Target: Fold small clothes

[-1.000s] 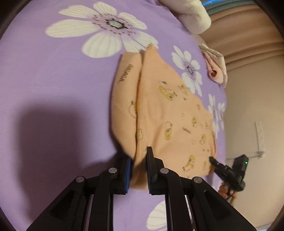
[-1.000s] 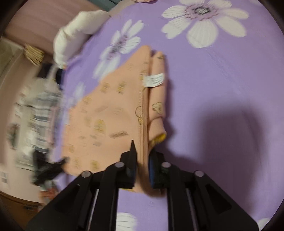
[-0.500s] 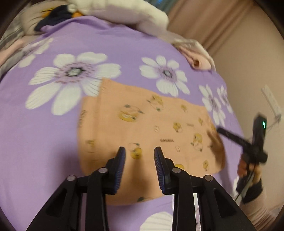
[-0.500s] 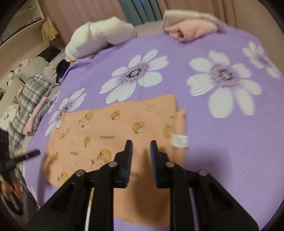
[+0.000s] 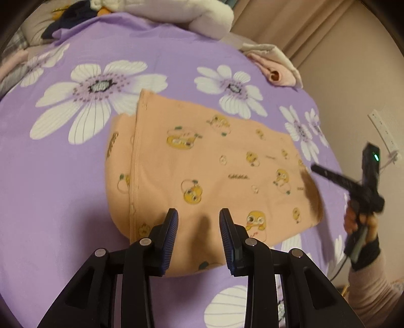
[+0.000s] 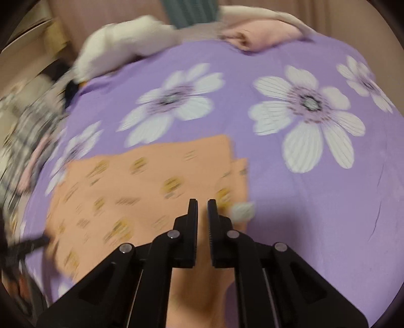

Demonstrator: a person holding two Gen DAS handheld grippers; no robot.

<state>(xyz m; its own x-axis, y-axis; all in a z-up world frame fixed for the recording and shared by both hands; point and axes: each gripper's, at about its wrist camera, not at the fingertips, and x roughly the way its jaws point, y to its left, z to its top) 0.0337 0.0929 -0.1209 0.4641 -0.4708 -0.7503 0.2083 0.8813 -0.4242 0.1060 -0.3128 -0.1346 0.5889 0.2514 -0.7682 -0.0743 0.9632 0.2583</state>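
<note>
A small orange garment with yellow cartoon prints [image 5: 202, 171] lies folded flat on the purple flowered bedspread [image 5: 63, 189]. It also shows in the right wrist view [image 6: 141, 191], blurred, with a white label [image 6: 241, 210] at its right edge. My left gripper [image 5: 198, 219] is open and empty, hovering above the garment's near edge. My right gripper [image 6: 202, 209] hovers above the garment's near right part with its jaws nearly together and nothing between them. The right gripper also shows from the side in the left wrist view [image 5: 353, 181], held in a hand.
A white pillow [image 5: 181, 15] and folded pink clothes [image 5: 275, 68] lie at the bed's far edge. Plaid and dark clothes [image 6: 30, 126] are piled at the left. A beige wall with a socket strip [image 5: 383, 133] is on the right.
Both grippers have let go of the garment's folded edge and lifted away. The garment now lies flat. The left jaws have opened wider; the right jaws have narrowed.
</note>
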